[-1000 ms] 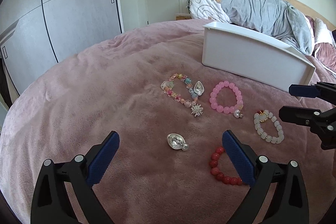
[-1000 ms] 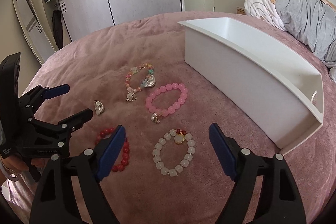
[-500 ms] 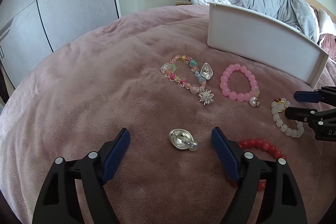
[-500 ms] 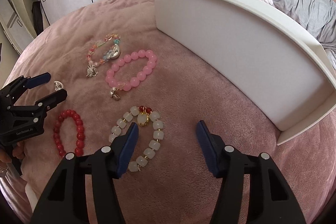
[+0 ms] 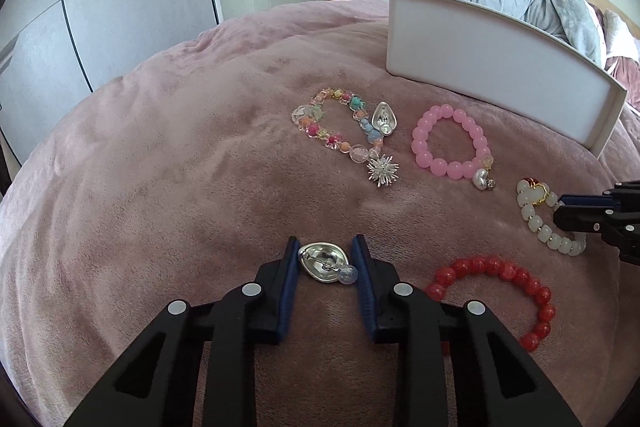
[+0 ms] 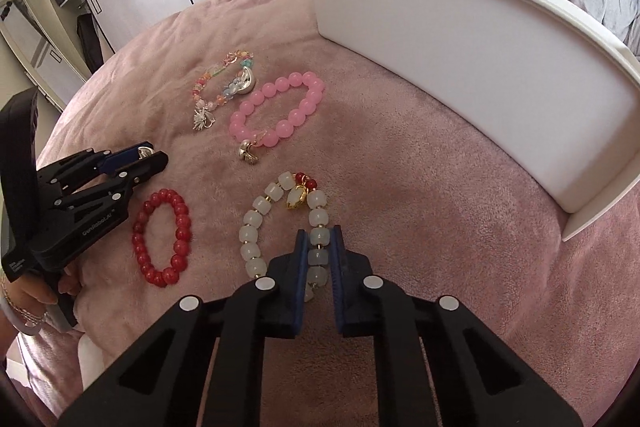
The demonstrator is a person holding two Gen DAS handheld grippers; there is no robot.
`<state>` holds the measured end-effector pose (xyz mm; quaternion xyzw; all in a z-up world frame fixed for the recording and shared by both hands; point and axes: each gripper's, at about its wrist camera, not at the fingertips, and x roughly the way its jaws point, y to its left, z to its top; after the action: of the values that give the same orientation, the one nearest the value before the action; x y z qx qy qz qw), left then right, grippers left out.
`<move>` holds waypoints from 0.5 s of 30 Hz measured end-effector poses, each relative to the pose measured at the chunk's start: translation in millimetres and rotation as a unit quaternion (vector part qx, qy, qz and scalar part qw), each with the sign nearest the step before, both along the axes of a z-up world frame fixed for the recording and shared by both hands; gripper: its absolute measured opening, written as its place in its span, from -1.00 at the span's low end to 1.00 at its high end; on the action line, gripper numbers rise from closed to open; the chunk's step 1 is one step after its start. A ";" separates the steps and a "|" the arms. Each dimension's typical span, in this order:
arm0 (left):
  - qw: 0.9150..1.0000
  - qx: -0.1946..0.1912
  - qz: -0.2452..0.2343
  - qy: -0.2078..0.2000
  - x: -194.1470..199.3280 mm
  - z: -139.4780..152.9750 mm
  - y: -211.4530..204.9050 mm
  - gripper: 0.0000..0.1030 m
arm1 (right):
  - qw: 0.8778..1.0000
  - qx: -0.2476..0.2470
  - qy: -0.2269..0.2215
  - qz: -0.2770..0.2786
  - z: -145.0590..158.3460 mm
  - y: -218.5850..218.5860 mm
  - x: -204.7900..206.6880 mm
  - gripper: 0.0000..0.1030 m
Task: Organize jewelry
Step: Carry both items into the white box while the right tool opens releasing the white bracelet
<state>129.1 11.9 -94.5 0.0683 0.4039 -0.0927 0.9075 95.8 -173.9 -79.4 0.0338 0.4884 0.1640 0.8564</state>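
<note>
On the pink blanket [image 5: 160, 187] in front of the white bin [image 5: 492, 79], the left gripper [image 5: 325, 259] is closing, its blue pads touching both sides of a silver brooch [image 5: 324, 262] well short of the bin. The right gripper [image 6: 320, 247] is clamped on the near side of the white bracelet [image 6: 256, 223], nearer the bin's end. The red bracelet [image 6: 162, 237] lies between the two grippers; the pink bracelet [image 5: 450, 143] and the multicolour bracelet [image 5: 336, 125] lie closer to the bin

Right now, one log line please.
left gripper: closing on silver oval brooch | right gripper: shut on white bead bracelet | white bin: unfilled view
</note>
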 end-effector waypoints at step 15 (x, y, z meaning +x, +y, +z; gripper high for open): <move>0.999 -0.036 -0.006 -0.018 -12.6 50.3 2.4 -0.41 | 0.995 0.058 -0.075 0.010 76.9 -15.8 -21.0 -0.79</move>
<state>116.5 14.4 -44.1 0.0393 0.3831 -0.1115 0.9161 74.8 -189.7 -2.5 0.0658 0.4127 0.2029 0.8855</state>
